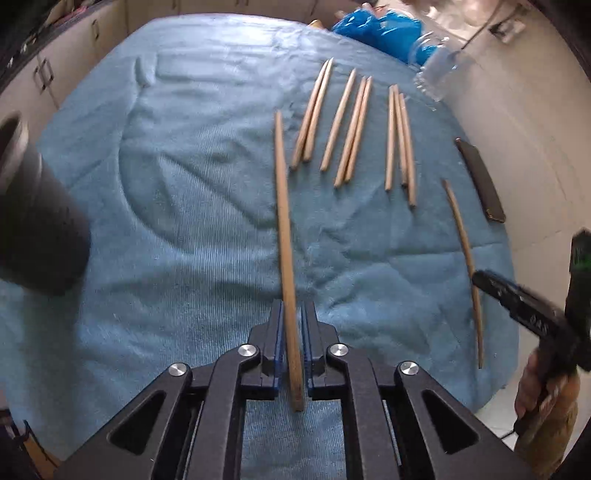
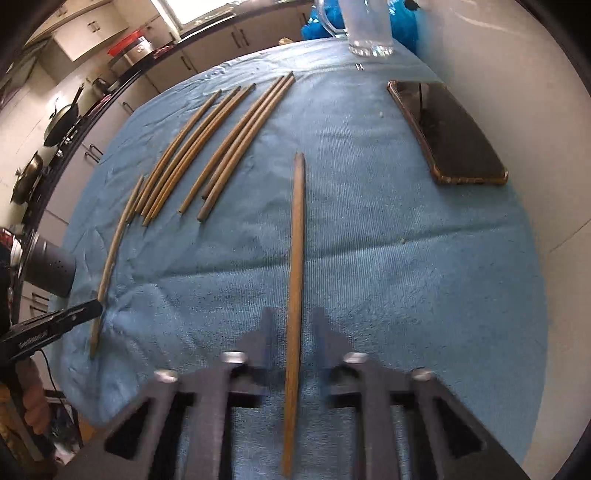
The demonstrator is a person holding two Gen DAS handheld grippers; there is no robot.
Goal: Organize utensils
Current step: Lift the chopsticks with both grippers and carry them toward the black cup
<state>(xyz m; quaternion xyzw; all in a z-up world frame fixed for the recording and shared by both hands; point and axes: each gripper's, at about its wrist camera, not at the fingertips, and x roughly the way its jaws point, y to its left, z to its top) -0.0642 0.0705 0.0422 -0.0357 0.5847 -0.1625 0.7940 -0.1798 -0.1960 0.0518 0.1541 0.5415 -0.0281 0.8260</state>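
While the left gripper (image 1: 293, 306) has its jaws closed onto the near chopstick (image 1: 284, 221), the right gripper (image 2: 293, 314) is blurred. Its jaws stand apart, a gap showing on each side of the second chopstick (image 2: 297, 240). Both sticks lie lengthwise over the blue towel (image 1: 184, 184) near the desk's front edge.

The right jaws should, I judge, close squarely on the thick end before lifting, so the stick does not swing. Each stick is best carried tip-level to the dark perforated holder (image 2: 51, 266) at the left edge, likely where they belong.

Counted:
- Ten chopsticks: one at each gripper and a row of eight (image 1: 351, 125) toward the far edge, grouped two, one, two, three.
- One holder.
- One phone (image 2: 454, 136) by the right edge.
- One glass mug (image 2: 369, 33) at the far edge.
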